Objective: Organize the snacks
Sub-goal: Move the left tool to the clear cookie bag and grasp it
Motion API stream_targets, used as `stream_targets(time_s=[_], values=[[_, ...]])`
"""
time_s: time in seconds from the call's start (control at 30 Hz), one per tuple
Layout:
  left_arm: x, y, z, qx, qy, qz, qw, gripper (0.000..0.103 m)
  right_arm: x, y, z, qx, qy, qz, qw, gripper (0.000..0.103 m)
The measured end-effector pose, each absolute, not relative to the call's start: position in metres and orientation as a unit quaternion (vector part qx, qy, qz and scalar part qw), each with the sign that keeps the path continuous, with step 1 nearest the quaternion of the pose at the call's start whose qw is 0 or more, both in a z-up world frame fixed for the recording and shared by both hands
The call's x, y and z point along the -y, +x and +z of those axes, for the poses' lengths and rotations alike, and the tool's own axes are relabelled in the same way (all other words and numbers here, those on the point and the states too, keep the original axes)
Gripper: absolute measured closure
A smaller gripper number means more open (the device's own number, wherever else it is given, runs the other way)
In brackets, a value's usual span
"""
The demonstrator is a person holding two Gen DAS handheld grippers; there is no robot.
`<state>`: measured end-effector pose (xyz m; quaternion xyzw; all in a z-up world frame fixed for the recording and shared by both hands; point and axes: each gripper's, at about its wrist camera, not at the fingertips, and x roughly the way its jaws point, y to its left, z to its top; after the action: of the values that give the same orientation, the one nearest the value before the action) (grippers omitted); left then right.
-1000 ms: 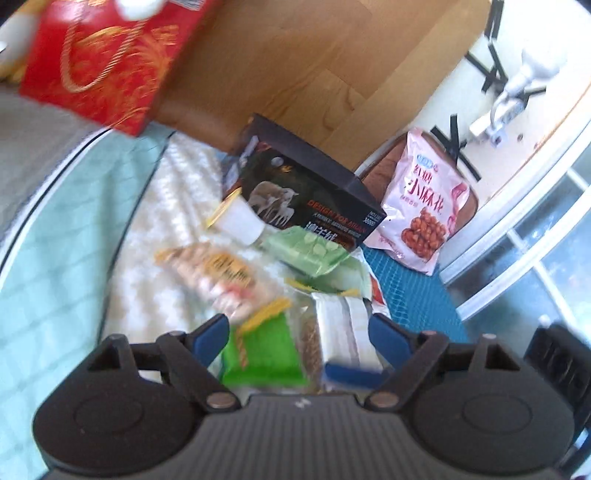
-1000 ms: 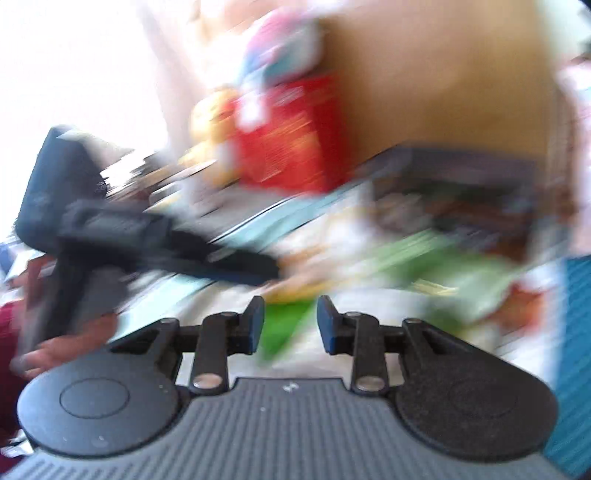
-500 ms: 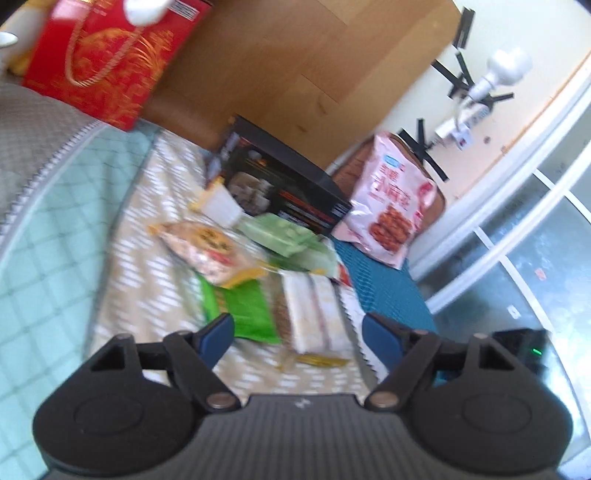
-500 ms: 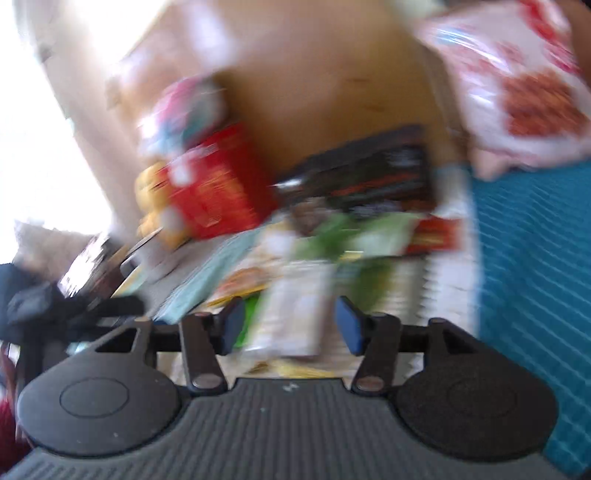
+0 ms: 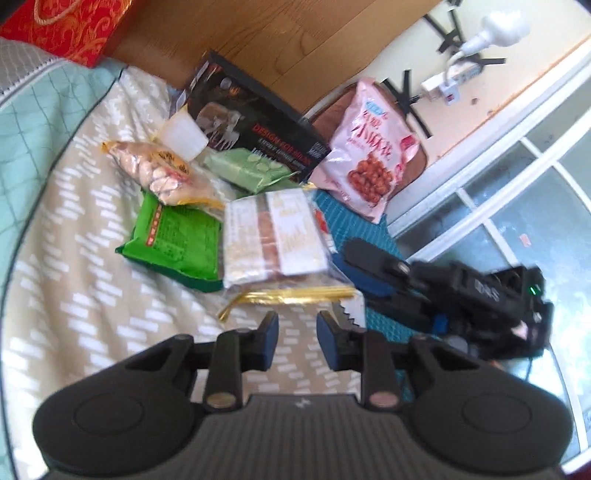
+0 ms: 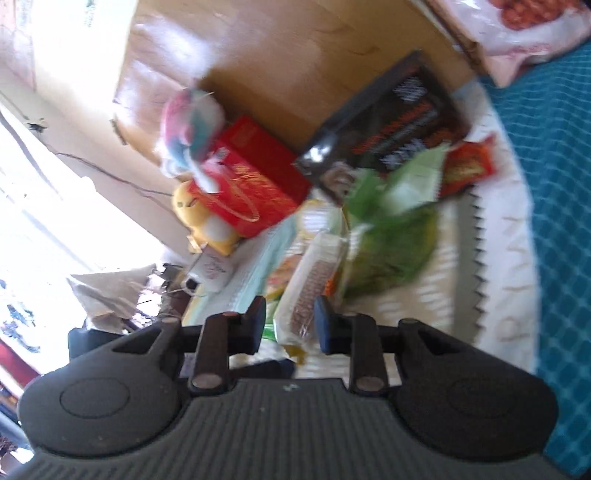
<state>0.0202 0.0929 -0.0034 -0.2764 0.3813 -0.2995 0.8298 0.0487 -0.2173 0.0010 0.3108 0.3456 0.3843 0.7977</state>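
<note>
Several snacks lie on a beige patterned cloth (image 5: pixel 81 295): a clear pack of wafers (image 5: pixel 271 238) with a gold end, a green packet (image 5: pixel 177 240), a yellow nut bag (image 5: pixel 155 171), a pale green pack (image 5: pixel 247 168), a white cup (image 5: pixel 183 138) and a black box (image 5: pixel 255 125). A pink bag (image 5: pixel 373 155) leans at the back right. My left gripper (image 5: pixel 297 338) is nearly closed and empty, just short of the wafer pack. My right gripper (image 6: pixel 290 321) shows in the left view (image 5: pixel 443 295); its jaws stand on either side of the wafer pack's end (image 6: pixel 299 306).
A red gift bag (image 5: pixel 70 26) and a wooden headboard (image 5: pixel 295 40) stand behind the snacks. A teal blanket (image 6: pixel 561 184) lies at the right, a light quilt (image 5: pixel 33 122) at the left. A yellow plush toy (image 6: pixel 199 218) sits by the red bag.
My left gripper has pulled back from the snacks and narrowed its jaws. My right gripper has swung in from the right and come down around the wafer pack's end.
</note>
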Motion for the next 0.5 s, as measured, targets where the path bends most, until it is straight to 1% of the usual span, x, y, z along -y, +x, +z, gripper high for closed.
stream_targets(time_s=[0.1, 0.17, 0.3, 0.4, 0.5], values=[[-0.113, 0.003, 0.003, -0.359, -0.273, -0.296, 0.842, 0.079, 0.200, 0.056, 0.004, -0.348, 0.302, 0.397, 0.794, 0.070], [-0.129, -0.009, 0.005, -0.348, -0.277, -0.285, 0.849, 0.076, 0.179, 0.061, 0.007, -0.350, 0.291, 0.411, 0.790, 0.069], [-0.171, -0.029, 0.004, -0.330, -0.309, -0.237, 0.860, 0.072, 0.132, 0.067, 0.013, -0.361, 0.254, 0.443, 0.780, 0.069], [-0.199, -0.034, 0.006, -0.312, -0.339, -0.198, 0.865, 0.067, 0.102, 0.066, 0.012, -0.372, 0.214, 0.455, 0.781, 0.068], [-0.215, -0.032, 0.010, -0.298, -0.349, -0.180, 0.870, 0.062, 0.103, 0.058, 0.012, -0.366, 0.201, 0.458, 0.785, 0.068]])
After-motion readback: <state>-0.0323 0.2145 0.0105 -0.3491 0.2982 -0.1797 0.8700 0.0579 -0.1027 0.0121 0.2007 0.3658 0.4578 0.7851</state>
